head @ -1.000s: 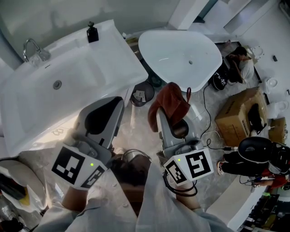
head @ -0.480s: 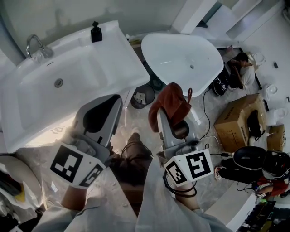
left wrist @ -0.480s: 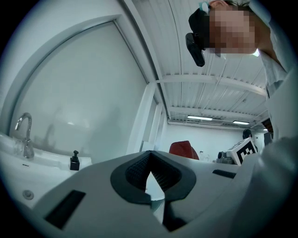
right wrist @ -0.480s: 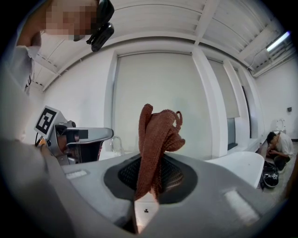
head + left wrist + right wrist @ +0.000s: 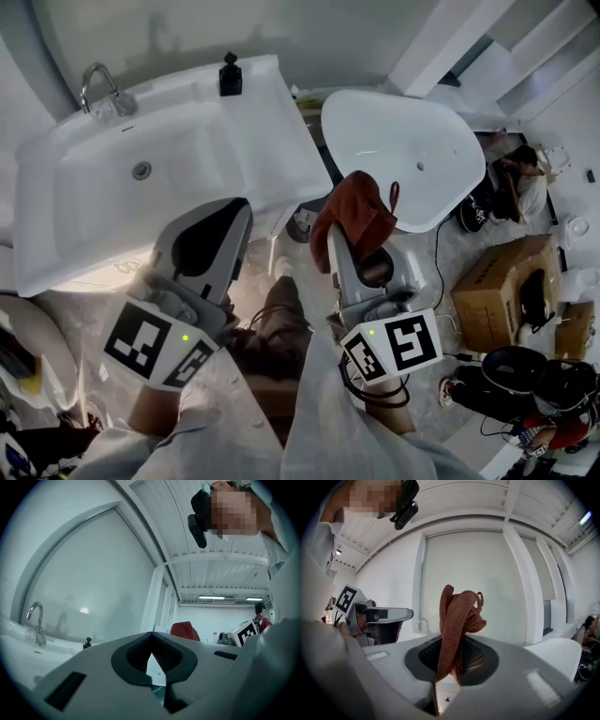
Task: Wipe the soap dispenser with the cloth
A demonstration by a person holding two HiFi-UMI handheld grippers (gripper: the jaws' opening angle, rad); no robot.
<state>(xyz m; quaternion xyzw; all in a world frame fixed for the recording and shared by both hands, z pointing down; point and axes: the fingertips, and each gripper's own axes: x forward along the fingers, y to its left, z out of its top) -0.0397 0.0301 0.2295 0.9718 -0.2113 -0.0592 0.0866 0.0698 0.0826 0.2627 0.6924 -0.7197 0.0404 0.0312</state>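
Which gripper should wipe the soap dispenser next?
Right: the right gripper is shut on the reddish cloth, the left gripper is shut and empty. The soap dispenser stands at the far corner of the washbasin.

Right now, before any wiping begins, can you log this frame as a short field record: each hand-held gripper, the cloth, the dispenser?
Left hand-held gripper: shut, nothing between its jaws
Right hand-held gripper: shut on rust-brown knitted cloth
Small black pump soap dispenser: upright on back corner of white washbasin, right of chrome tap
Contact: cloth well apart from dispenser
Wiping: not yet begun
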